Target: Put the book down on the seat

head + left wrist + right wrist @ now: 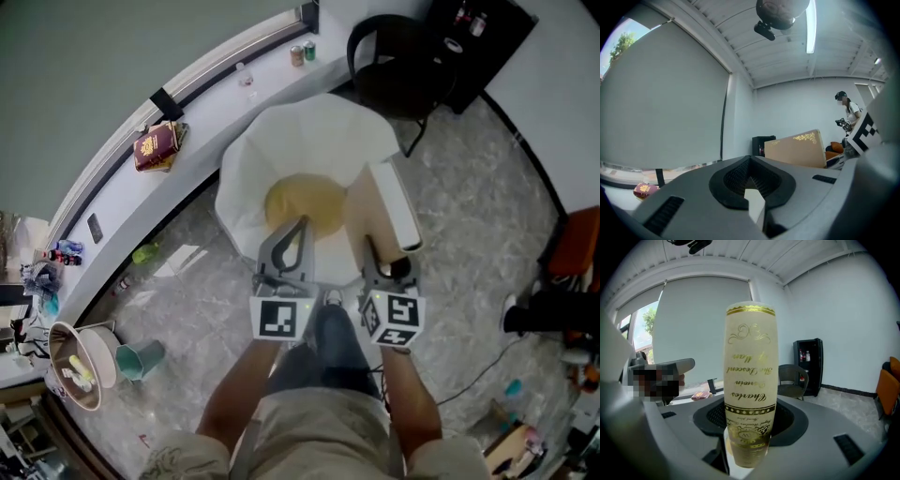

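A white tub chair (251, 159) with a yellow seat cushion (298, 201) stands right in front of me. My right gripper (380, 253) is shut on the book (377, 208), which has a tan cover and white pages. The book stands upright on its edge over the seat's right side. In the right gripper view its cream spine (750, 380) with gold lettering rises straight up from between the jaws (747, 446). My left gripper (298, 230) hovers over the seat's front, jaws together and holding nothing. From the left gripper view (754, 199) the book's cover (797, 149) shows to the right.
A black chair (398, 61) and a black cabinet (478, 37) stand beyond the white chair. A long white ledge (197, 103) carries red books (155, 147) and cans (302, 53). A teal bucket (141, 358) sits on the floor at left. Another person (848, 115) stands far off.
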The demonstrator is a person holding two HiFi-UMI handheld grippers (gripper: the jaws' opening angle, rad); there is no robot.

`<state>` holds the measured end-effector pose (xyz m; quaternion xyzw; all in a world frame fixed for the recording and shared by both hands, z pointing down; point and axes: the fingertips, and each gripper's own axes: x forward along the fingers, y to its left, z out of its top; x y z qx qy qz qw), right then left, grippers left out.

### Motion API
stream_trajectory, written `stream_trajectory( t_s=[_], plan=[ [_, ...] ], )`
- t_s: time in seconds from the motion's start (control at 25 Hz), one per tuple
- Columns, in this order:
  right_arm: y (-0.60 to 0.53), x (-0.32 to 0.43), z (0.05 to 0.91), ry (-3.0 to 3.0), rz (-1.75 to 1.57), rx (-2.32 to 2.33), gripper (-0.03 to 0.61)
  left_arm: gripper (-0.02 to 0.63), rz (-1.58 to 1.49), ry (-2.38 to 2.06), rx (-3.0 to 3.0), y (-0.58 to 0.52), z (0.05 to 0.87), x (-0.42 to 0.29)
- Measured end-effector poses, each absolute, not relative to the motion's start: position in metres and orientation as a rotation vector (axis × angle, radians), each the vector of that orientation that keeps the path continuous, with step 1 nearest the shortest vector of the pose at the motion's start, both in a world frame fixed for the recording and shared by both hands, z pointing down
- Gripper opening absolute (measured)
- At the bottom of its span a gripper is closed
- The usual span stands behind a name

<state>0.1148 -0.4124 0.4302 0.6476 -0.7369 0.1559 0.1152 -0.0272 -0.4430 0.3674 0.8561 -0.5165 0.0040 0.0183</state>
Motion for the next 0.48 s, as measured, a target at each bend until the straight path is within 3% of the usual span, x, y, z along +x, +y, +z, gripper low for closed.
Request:
stream_trajectory(
  t_s=[0.48],
  plan=[
    [-0.456,0.148,0.583,-2.046,0.701,1.810,0.218,0.006,0.160,-1.570,2.575,-0.486,0.492,0.000]
  ],
)
